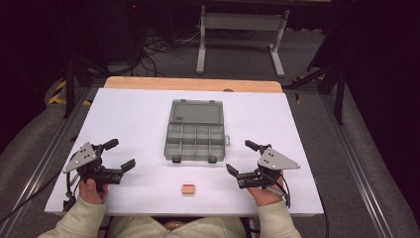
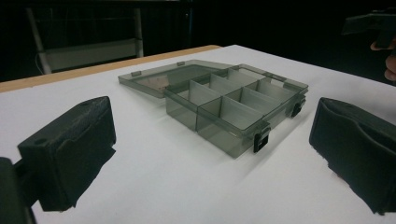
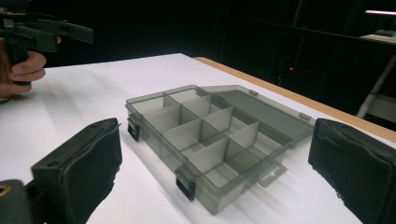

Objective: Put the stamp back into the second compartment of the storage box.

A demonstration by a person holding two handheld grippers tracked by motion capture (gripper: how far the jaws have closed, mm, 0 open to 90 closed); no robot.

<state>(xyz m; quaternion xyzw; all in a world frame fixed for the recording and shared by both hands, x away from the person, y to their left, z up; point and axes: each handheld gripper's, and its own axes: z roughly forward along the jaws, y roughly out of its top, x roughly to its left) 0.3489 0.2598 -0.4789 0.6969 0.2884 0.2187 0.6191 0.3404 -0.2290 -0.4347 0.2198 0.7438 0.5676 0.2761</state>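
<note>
Two grippers in my hands, both low over the white table [image 1: 129, 114], neither touching anything. Left gripper [image 1: 122, 154] at about 8 o'clock from the table's middle, jaws spread wide and empty. Right gripper [image 1: 241, 156] at about 4 o'clock, jaws likewise released, nothing between them. Both point inward toward the organizer box [image 1: 196, 141], well apart from it.

Box: smoky grey, see-through plastic, sitting near the table's centre. Lid [image 1: 196, 111] thrown fully open and lying flat at the box's 12 o'clock side, hinged there. Tray divided into two rows of compartments (all look bare from the left gripper view and the right gripper view alike). Two dark latches [image 1: 176, 159] on the front edge at 6 o'clock, facing me.

Small orange-brown block [image 1: 187, 189] lies flat on the table at 6 o'clock from the box, close to my edge, about midway between the two grippers and touching neither.

Left gripper view: box [image 2: 233, 112] sits between my jaws in the distance, the other hand at 2 o'clock. Right gripper view: box [image 3: 210, 140] nearer, its corner latch [image 3: 186, 183] toward me, the other hand at 10 o'clock.
</note>
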